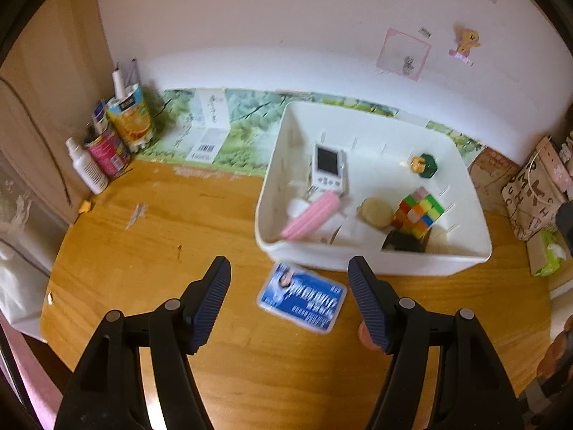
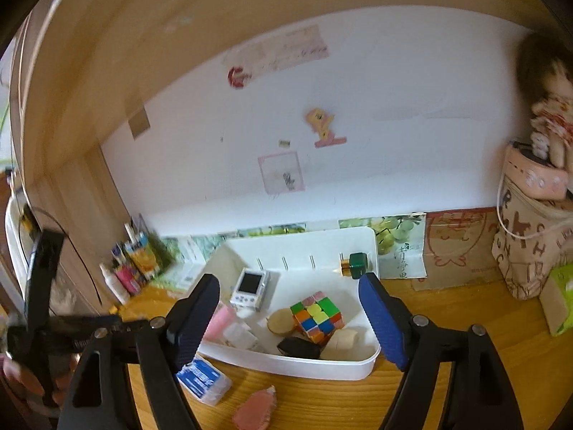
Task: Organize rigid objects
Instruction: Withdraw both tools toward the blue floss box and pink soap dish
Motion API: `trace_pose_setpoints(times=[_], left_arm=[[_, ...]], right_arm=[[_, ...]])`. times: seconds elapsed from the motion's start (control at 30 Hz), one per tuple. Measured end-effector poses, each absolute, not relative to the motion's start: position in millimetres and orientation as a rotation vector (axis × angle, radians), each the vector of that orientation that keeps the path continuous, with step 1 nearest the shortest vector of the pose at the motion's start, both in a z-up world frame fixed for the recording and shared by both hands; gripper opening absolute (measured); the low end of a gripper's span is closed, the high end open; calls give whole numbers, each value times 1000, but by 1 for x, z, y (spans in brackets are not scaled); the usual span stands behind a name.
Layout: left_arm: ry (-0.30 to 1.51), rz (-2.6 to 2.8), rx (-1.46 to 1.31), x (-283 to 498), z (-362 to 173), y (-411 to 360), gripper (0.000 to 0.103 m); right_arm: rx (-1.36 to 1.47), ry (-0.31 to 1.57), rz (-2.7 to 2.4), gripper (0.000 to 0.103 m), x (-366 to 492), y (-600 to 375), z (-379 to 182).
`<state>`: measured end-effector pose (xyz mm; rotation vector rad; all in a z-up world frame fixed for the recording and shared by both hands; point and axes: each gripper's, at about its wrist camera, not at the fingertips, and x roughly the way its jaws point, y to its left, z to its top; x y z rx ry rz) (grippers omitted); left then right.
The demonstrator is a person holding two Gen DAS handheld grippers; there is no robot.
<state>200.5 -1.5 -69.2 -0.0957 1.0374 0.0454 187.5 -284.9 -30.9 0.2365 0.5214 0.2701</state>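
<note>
A white bin [image 1: 376, 263] [image 2: 297, 367] stands on the wooden desk. It holds a white handheld game console [image 1: 327, 168] [image 2: 250, 288], a pink cylinder [image 1: 309, 220], a colour cube [image 1: 417, 213] [image 2: 317, 317], a green-capped bottle [image 1: 424, 165] [image 2: 354, 265], a round wooden piece [image 1: 376, 211] and a black item [image 2: 299, 347]. A blue-and-white pack [image 1: 302, 297] [image 2: 204, 380] lies on the desk just before the bin. My left gripper [image 1: 290, 286] is open and empty, above the pack. My right gripper [image 2: 288, 313] is open and empty, above the bin's front. A pink object [image 2: 254, 408] lies on the desk below it.
Cartons, a can and a spray bottle [image 1: 87, 166] stand in the back left corner. A patterned bag [image 1: 537, 197] [image 2: 530, 247] and a green tissue pack [image 1: 548, 254] stand at the right. The left gripper's body [image 2: 39, 304] shows at the right wrist view's left edge.
</note>
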Motion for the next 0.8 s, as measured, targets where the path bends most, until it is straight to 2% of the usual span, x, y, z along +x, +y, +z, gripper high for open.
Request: trace_pose_setpoints(times=[0.27, 0.4, 0.8], left_arm=[[1126, 97, -137, 173, -88, 16, 72], [1163, 120, -196, 164, -95, 24, 80], [1233, 161, -219, 143, -113, 28, 81]], right_arm=[[243, 542, 279, 81, 162, -280, -43], [254, 557, 291, 81, 152, -277, -51], [212, 577, 339, 81, 133, -269, -69]])
